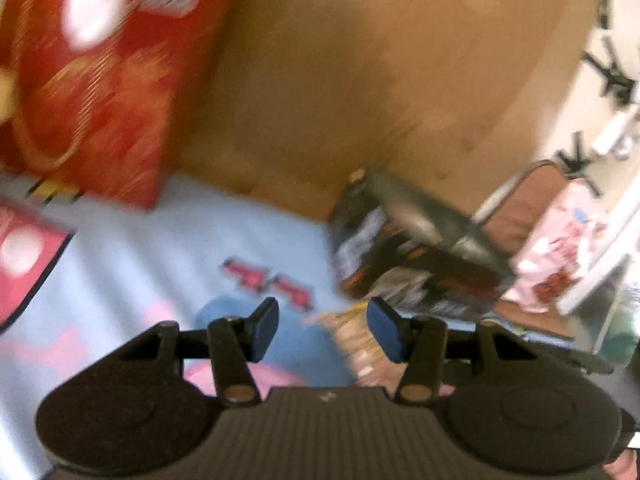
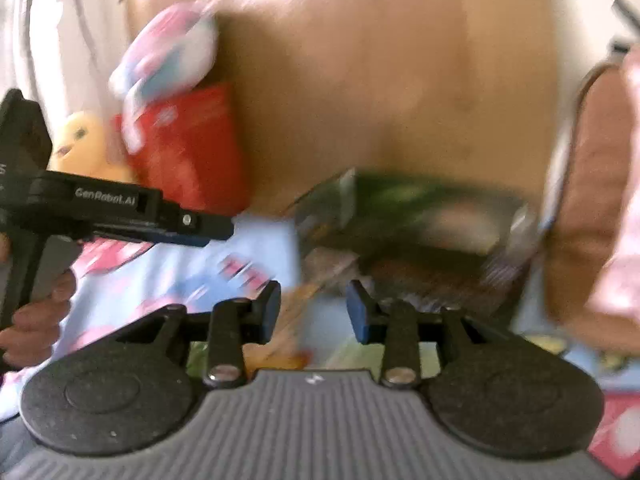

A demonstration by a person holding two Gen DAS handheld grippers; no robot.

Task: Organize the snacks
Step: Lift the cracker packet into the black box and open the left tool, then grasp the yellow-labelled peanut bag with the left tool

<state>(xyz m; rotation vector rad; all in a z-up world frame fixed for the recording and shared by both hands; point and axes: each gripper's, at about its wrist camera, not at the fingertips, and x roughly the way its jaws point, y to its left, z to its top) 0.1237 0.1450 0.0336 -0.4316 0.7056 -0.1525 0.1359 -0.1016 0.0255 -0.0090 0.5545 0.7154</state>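
Left gripper (image 1: 323, 330) and right gripper (image 2: 313, 312) both released, empty; dark snack box (image 1: 416, 256) at 1 o'clock of left, long axis diagonal

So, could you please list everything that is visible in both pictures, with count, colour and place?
large cardboard box: one, brown, at the back
red snack packet: one, red with gold, leaning at the box's left side
dark snack packet: one, black and green, lying in front of the box
patterned cloth: one, light blue with pink, under everything
yellow plush toy: one, yellow, far left
left tool: one, black, open, empty
right tool: one, black, open, empty
hand: one, gripping the left tool's handle
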